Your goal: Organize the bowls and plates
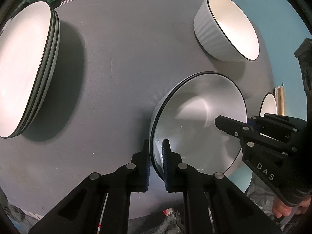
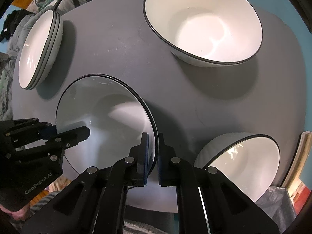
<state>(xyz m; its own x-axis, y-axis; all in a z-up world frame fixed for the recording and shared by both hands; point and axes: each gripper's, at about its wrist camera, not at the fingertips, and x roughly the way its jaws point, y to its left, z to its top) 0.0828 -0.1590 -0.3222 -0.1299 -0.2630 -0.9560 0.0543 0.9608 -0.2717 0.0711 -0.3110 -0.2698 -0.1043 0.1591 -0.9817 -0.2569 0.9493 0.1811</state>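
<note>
A white plate with a black rim sits near the front of the grey round table; it also shows in the right wrist view. My left gripper straddles its left rim, jaws close on it. My right gripper straddles its right rim, jaws close on it, and shows in the left wrist view. A stack of plates lies at the left, also in the right wrist view. A ribbed white bowl stands at the back right. A smaller bowl sits at the front right.
The table's front edge is just below both grippers. Clothes and striped fabric lie beyond the table's far left. A book or box edge stands at the far right. Blue floor surrounds the table.
</note>
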